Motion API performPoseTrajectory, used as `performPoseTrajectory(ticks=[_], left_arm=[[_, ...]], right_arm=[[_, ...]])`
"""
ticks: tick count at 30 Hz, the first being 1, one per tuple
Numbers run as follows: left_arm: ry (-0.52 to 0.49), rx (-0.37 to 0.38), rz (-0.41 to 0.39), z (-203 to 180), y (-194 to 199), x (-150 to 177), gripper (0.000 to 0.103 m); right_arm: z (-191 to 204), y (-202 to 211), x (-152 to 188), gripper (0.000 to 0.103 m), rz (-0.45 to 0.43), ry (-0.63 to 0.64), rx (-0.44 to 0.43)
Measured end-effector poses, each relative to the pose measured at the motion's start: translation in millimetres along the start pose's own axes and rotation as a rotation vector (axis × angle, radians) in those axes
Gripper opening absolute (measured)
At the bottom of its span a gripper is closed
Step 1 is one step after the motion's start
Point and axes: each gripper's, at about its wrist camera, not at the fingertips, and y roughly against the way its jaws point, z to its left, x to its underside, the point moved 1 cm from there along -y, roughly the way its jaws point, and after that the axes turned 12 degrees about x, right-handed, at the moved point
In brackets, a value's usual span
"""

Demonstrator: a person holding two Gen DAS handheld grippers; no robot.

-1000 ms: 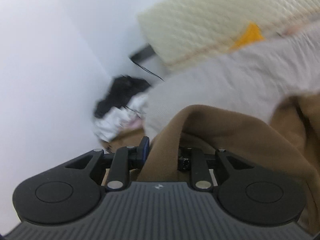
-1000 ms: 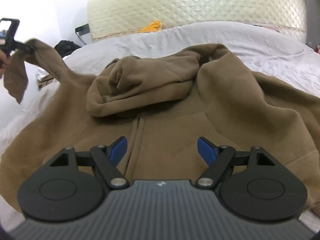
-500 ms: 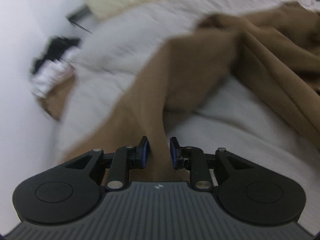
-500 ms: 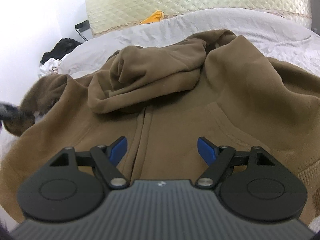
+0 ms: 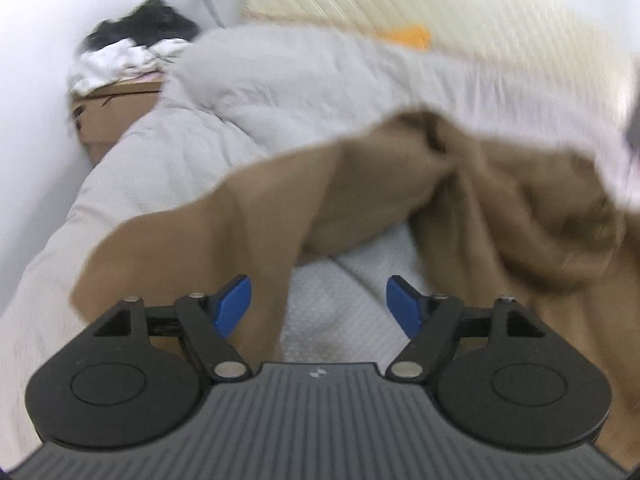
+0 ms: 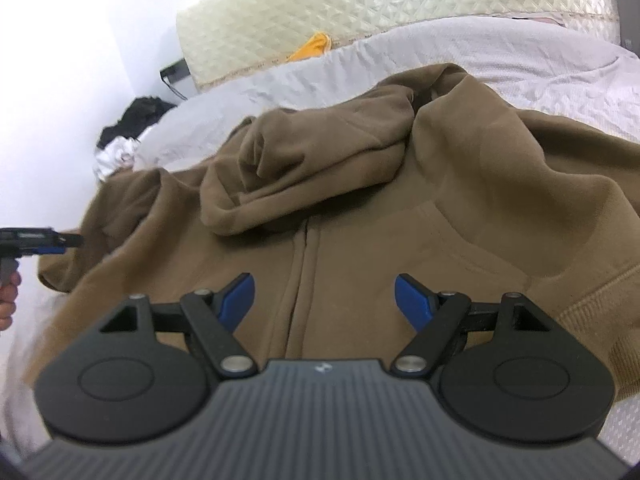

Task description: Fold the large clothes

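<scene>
A brown zip hoodie (image 6: 360, 220) lies spread front-up on the bed, its hood crumpled over the chest. Its left sleeve (image 5: 224, 232) stretches out flat across the cover. My left gripper (image 5: 319, 300) hovers low over the sleeve's end; its jaws are opening, the cloth lies by the left pad (image 5: 234, 300) and neither pad presses it. In the right wrist view the left gripper (image 6: 76, 240) sits at the sleeve's tip, with a hand (image 6: 8, 296) behind it. My right gripper (image 6: 324, 300) stands open above the hoodie's zip, holding nothing.
The grey-white bed cover (image 5: 280, 80) runs under everything. A cream quilted headboard (image 6: 360, 4) stands at the back with an orange item (image 6: 312, 46) at its foot. A cardboard box (image 5: 116, 112) topped with loose clothes (image 5: 132, 44) sits by the white wall on the left.
The left gripper carried the sleeve outward and down from the air onto the bed, then its jaws spread and let the cloth go. The right gripper has stayed in place, open.
</scene>
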Motion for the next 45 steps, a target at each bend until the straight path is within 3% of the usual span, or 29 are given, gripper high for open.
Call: performPoseTrajectory(ticks=[3, 6, 8, 10, 13, 16, 18, 21, 23, 27, 31, 34, 37, 40, 42, 45], left_arm=[[0.133, -0.035, -0.109, 21.2, 36.5, 0.3, 0.088], [0.278, -0.189, -0.176, 57.2, 54.4, 9.6, 0.089], [0.365, -0.248, -0.177, 78.8, 52.8, 20.3, 0.089], [0.456, -0.243, -0.167, 97.6, 43.9, 30.6, 0.088], [0.542, -0.174, -0.192, 113.7, 22.5, 40.1, 0.086], [0.572, -0.159, -0.199, 118.5, -2.9, 40.5, 0.070], [0.581, -0.177, -0.214, 125.7, -19.5, 30.6, 0.052], [0.588, -0.219, -0.214, 143.6, -21.8, 2.5, 0.034], [0.593, -0.250, -0.230, 162.7, -17.0, -28.4, 0.031], [0.453, -0.301, -0.261, 169.2, -2.6, -100.8, 0.029], [0.270, -0.344, -0.304, 158.2, -12.5, -184.2, 0.029], [0.200, -0.395, -0.301, 152.4, -42.0, -221.2, 0.029], [0.184, -0.484, -0.236, 162.3, -90.0, -234.4, 0.029], [0.220, -0.556, -0.140, 189.2, -137.4, -217.9, 0.029], [0.279, -0.560, -0.079, 214.8, -157.0, -198.9, 0.030], [0.292, -0.540, -0.098, 228.8, -168.0, -178.9, 0.036]], right_arm=[[-4.8, 2.9, -0.7, 0.079, -0.007, -0.021, -0.016], [-6.8, 0.2, 1.5, 0.079, -0.025, -0.014, 0.005], [-6.5, -1.6, 3.2, 0.079, -0.026, 0.005, 0.021], [-7.1, -3.0, 3.8, 0.079, -0.031, 0.013, 0.021], [-7.6, -5.7, 5.5, 0.079, -0.022, 0.010, 0.031], [-4.3, -7.5, 6.6, 0.079, -0.009, 0.010, 0.043], [1.0, -9.0, 6.9, 0.079, -0.006, 0.031, 0.067], [10.3, -10.7, 7.3, 0.079, -0.018, 0.074, 0.097], [13.4, -12.5, 6.9, 0.079, -0.021, 0.075, 0.097], [2.2, -23.3, 3.2, 0.079, 0.014, -0.059, 0.074], [8.4, -25.6, 2.9, 0.079, -0.030, -0.020, 0.109], [13.8, -28.6, 5.3, 0.079, -0.034, 0.005, 0.117], [15.0, -34.6, 7.2, 0.079, -0.022, 0.020, 0.140], [13.3, -41.3, 8.7, 0.079, -0.003, 0.012, 0.147], [13.3, -45.4, 10.6, 0.078, 0.005, 0.022, 0.151], [15.4, -49.6, 15.7, 0.079, 0.010, 0.049, 0.153]])
